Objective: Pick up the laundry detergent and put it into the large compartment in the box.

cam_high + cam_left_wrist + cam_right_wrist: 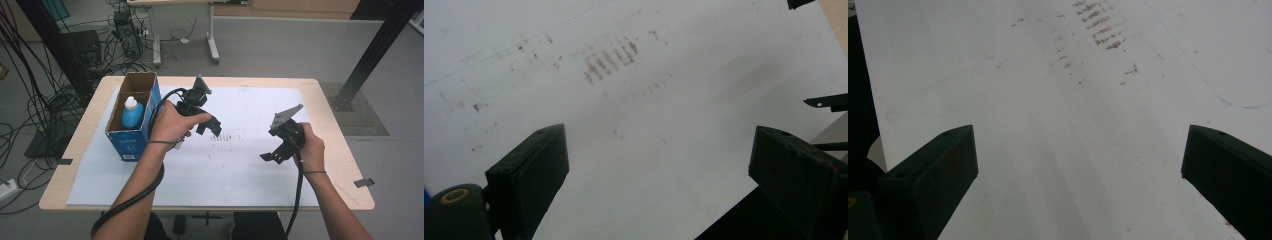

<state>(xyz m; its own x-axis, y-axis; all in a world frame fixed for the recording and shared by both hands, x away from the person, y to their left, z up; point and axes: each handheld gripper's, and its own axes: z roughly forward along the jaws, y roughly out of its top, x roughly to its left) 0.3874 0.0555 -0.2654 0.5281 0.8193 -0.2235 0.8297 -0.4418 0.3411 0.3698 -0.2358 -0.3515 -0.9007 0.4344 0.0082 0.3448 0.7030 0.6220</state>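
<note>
A white sheet (240, 170) covers most of the wooden table (345, 165). My left gripper (211, 126) hovers over the sheet's middle left, open, with nothing between its jaws (659, 170). My right gripper (274, 154) hangs over the sheet's right half, also open and empty (1078, 165). Brown smudge marks (226, 139) stain the sheet between the two grippers, and they appear ahead of the jaws in both gripper views (609, 60) (1100, 25). A blue cardboard box (134, 117) stands at the table's left with a blue bottle (132, 112) with a white cap upright inside it.
The box stands just left of my left hand. Another table's legs (212, 40), black frame posts (380, 45) and cables (30, 100) lie on the floor beyond the table. A thin blue pen line (1208, 85) curves across the sheet.
</note>
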